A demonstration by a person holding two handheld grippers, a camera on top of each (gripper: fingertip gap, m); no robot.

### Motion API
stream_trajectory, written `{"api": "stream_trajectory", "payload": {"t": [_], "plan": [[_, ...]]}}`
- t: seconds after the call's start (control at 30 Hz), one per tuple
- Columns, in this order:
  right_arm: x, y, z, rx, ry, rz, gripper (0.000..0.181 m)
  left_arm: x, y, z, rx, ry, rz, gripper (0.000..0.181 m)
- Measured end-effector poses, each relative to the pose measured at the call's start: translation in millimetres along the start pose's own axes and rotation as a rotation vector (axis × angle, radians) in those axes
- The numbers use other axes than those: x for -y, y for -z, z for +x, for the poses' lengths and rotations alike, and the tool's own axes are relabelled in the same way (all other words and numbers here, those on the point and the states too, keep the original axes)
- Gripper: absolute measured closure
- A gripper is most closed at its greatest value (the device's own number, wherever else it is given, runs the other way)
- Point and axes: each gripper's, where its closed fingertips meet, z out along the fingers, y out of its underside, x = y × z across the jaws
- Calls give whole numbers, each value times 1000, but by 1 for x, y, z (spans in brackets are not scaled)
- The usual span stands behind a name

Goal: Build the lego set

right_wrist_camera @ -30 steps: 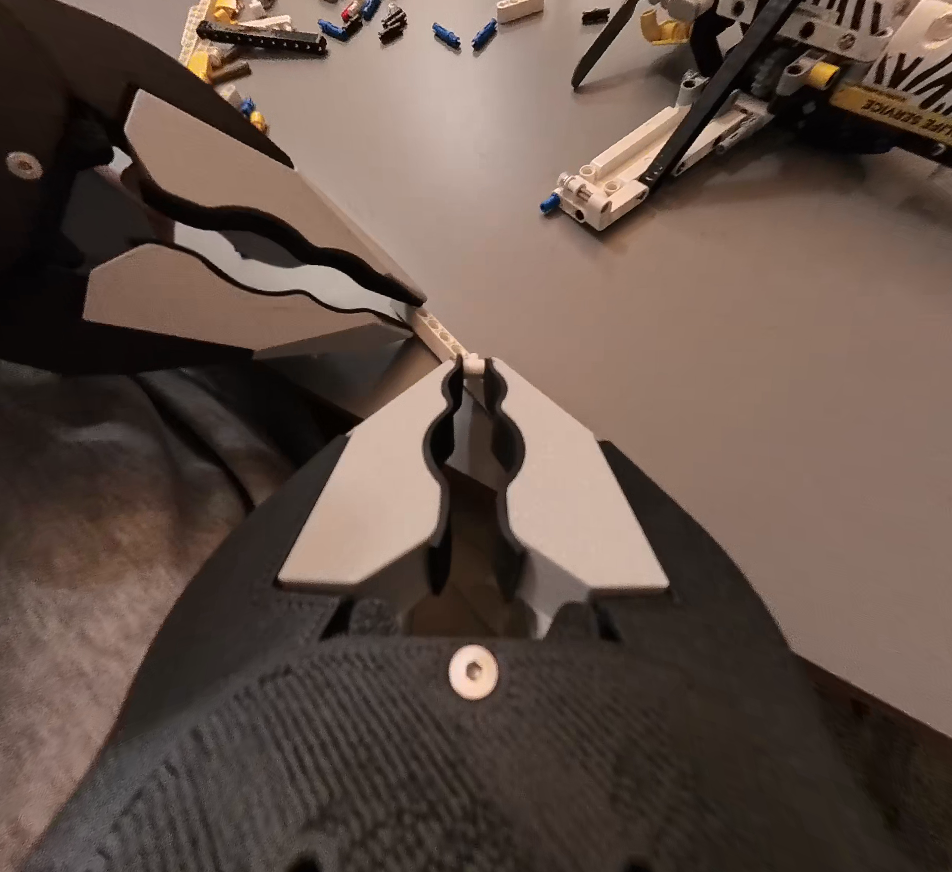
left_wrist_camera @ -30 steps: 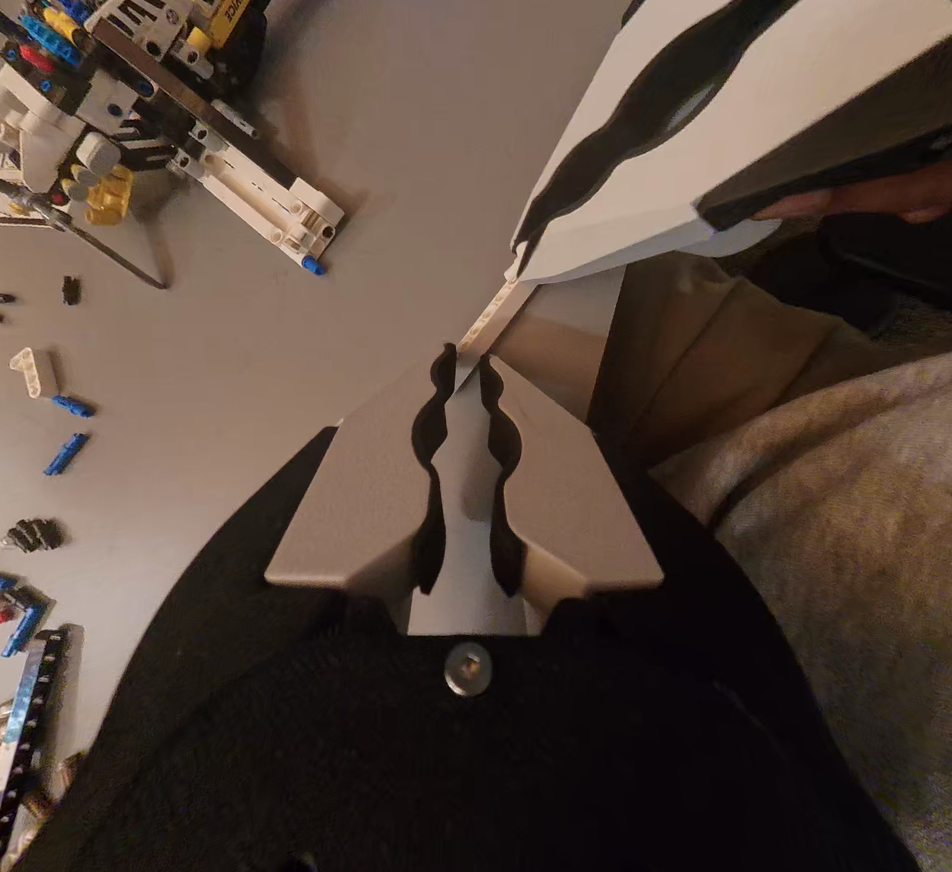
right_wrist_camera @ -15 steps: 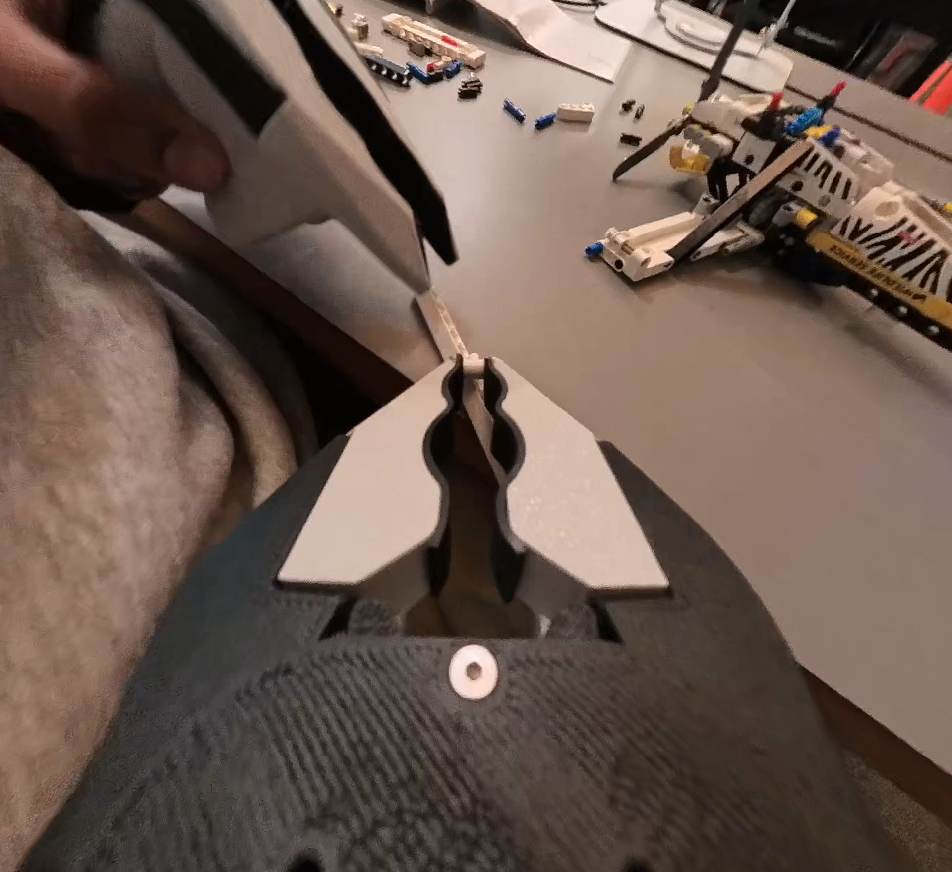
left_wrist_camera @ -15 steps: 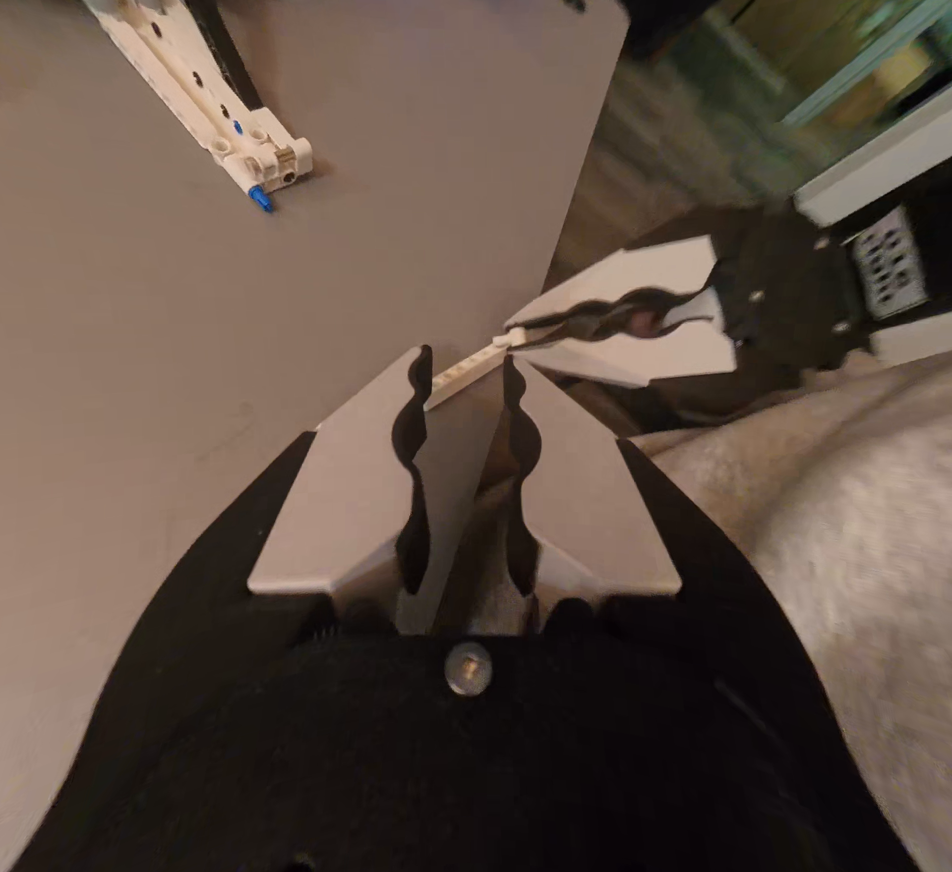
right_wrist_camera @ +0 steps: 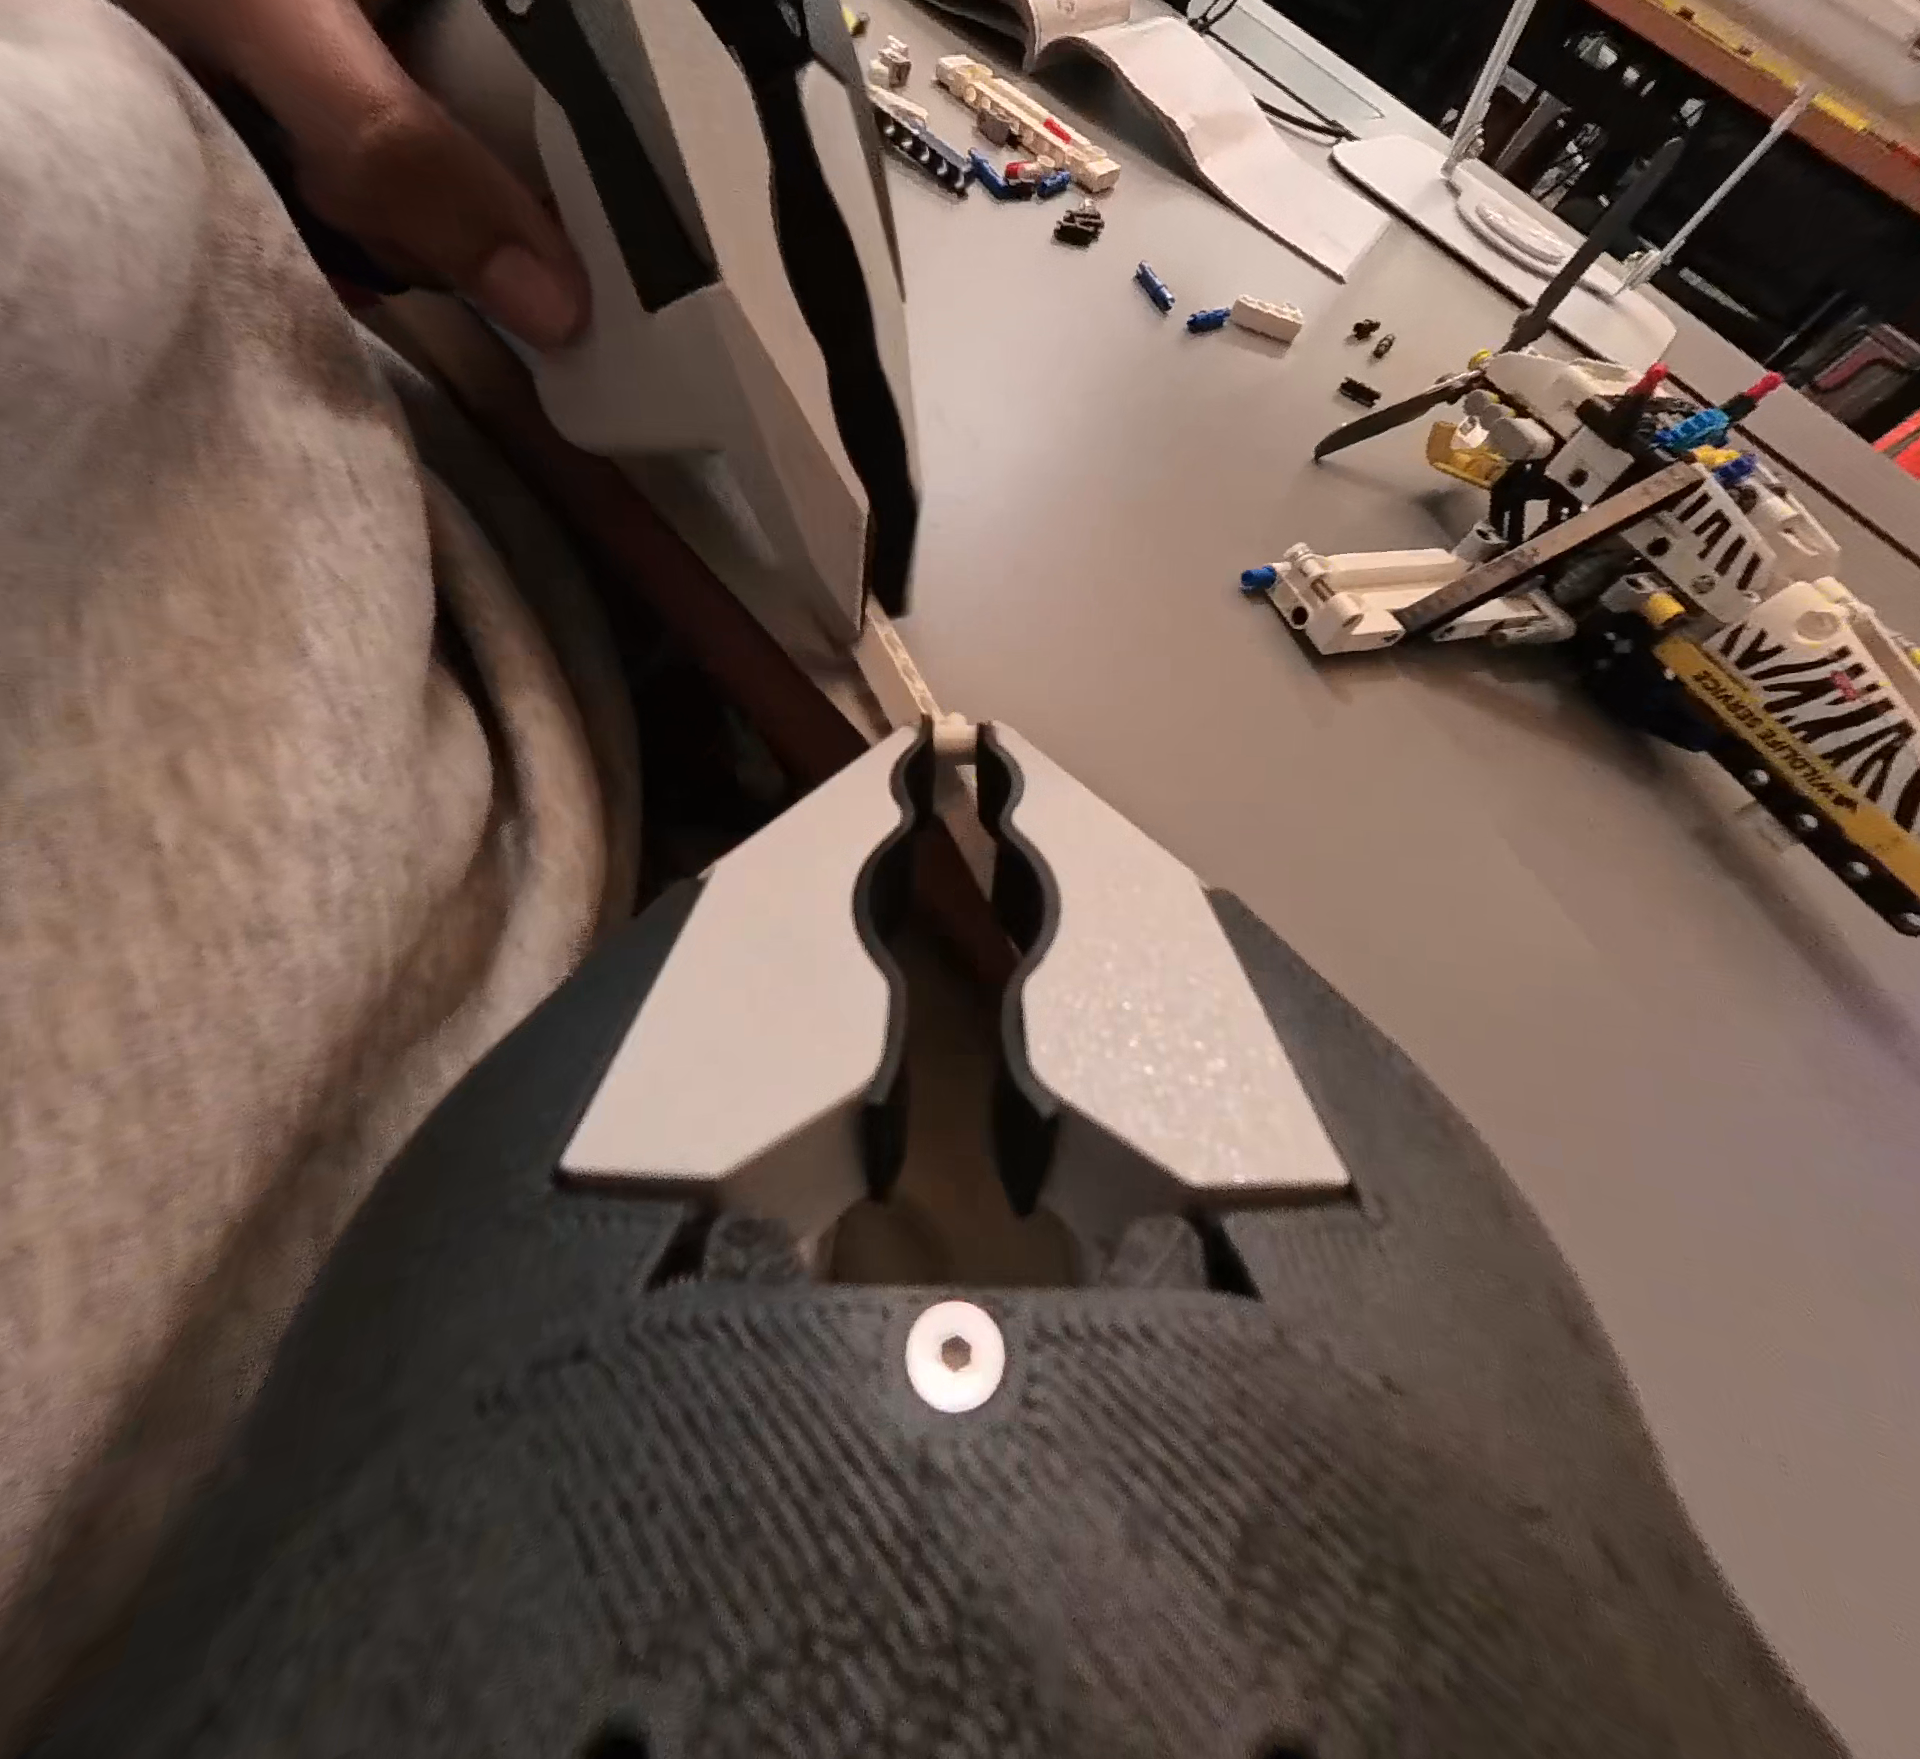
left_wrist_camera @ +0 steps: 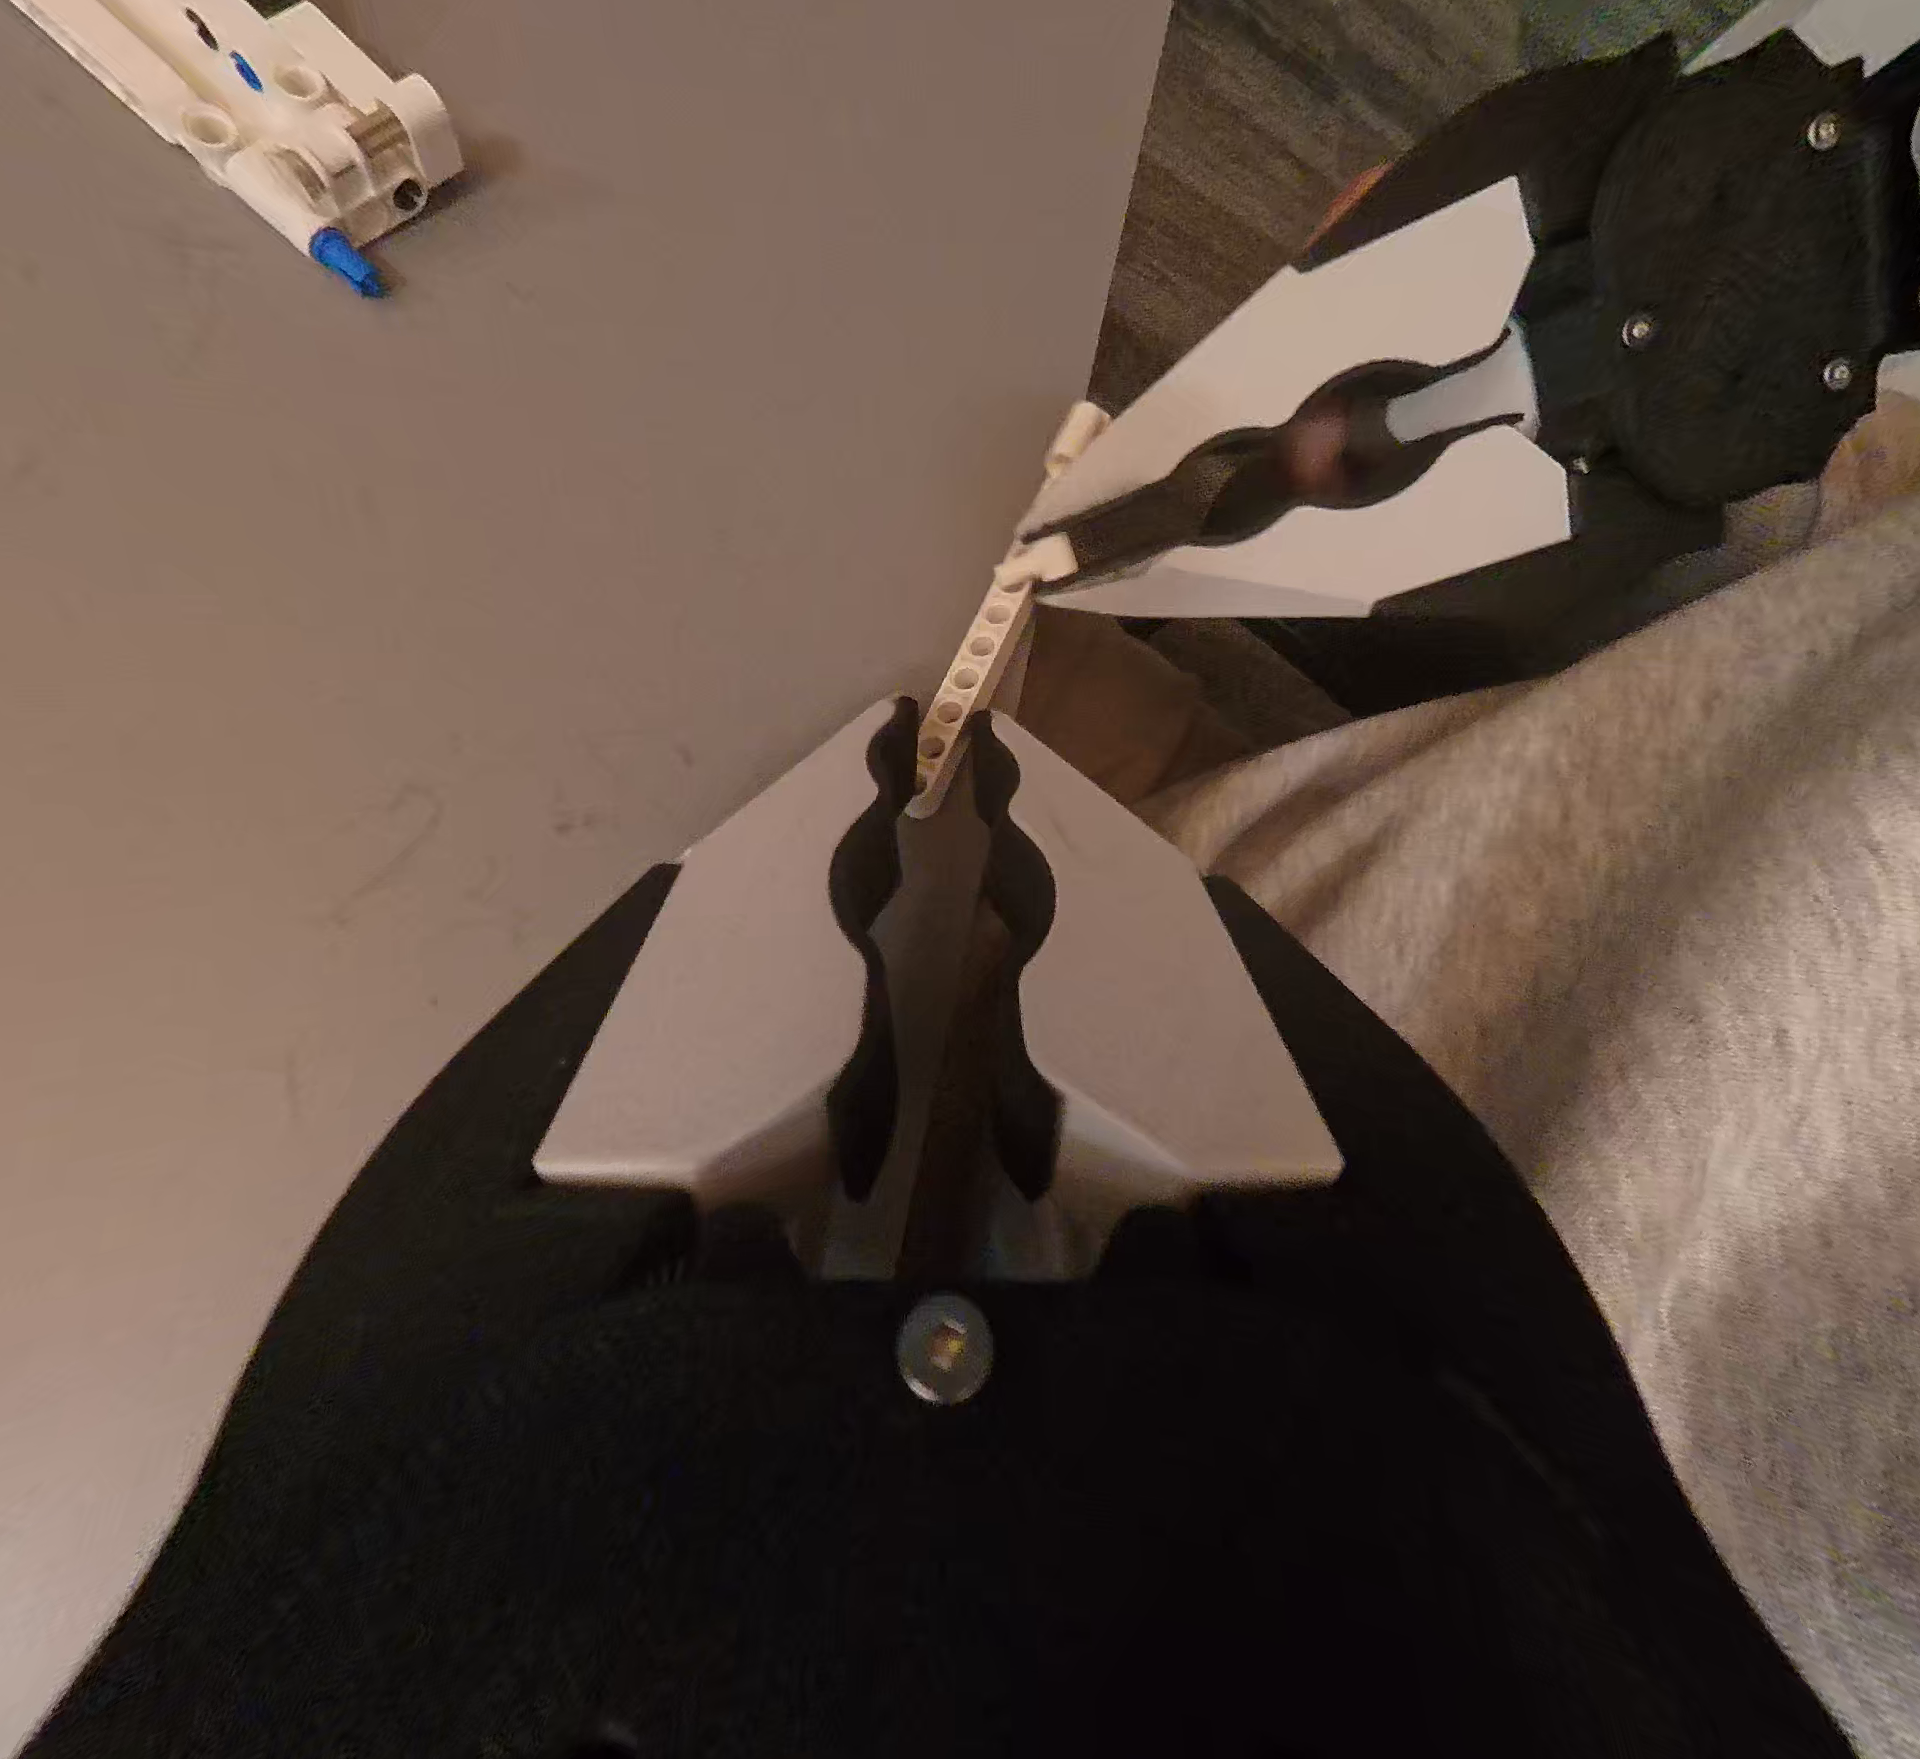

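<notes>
1. The left gripper (left_wrist_camera: 943,741) has its jaws clenched on 1 end of a white holed beam (left_wrist_camera: 977,660).
2. The right gripper (right_wrist_camera: 951,735) grasps the beam's far end, over the table (left_wrist_camera: 520,514) edge.
3. Beyond the right jaws, to their right, sits the zebra-striped helicopter model (right_wrist_camera: 1621,556).

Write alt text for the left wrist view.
Two grey tongs, left and right, each grip one end of a long white holed Lego beam above the grey table's edge. A white Lego assembly with a blue pin lies upper left.
</notes>
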Motion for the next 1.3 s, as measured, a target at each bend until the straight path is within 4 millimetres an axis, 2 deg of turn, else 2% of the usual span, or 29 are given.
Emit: {"api": "stream_trajectory", "payload": {"t": [0.13, 0.33, 0.43, 0.53, 0.6, 0.73, 0.83, 0.93, 1.03, 1.17, 1.23, 1.3], "plan": [[2, -1, 10, -21, -25, -10, 175, 4, 0, -6, 36, -11, 22, 173], [25, 2, 28, -17, -210, 79, 175, 20, -1, -31, 202, -13, 80, 174], [27, 1, 32, -8, -272, 94, 175, 22, -3, -33, 228, -10, 81, 173], [23, -2, 31, -8, -297, 76, 175, 23, -2, -30, 214, -25, 91, 160], [18, -2, 34, -45, -300, 52, 175, 28, 2, -27, 192, -34, 131, 157], [9, 2, 45, -83, -339, 10, 175, 40, 17, -27, 159, -16, 244, 151], [13, 5, 52, -78, -399, 31, 175, 53, 32, -20, 43, -18, 340, 120], [22, 2, 54, -58, -466, 68, 175, 70, 55, -27, 60, -45, 463, 109], [36, -5, 52, -37, -514, 112, 175, 82, 78, -43, 157, -63, 576, 98], [63, 1, 69, -158, -541, 226, 175, 87, 107, -77, 400, -104, 686, 102], [74, 1, 77, -201, -530, 256, 175, 91, 122, -84, 469, -147, 747, 114], [79, -5, 85, -250, -490, 225, 175, 94, 132, -72, 401, -221, 791, 177]]}}
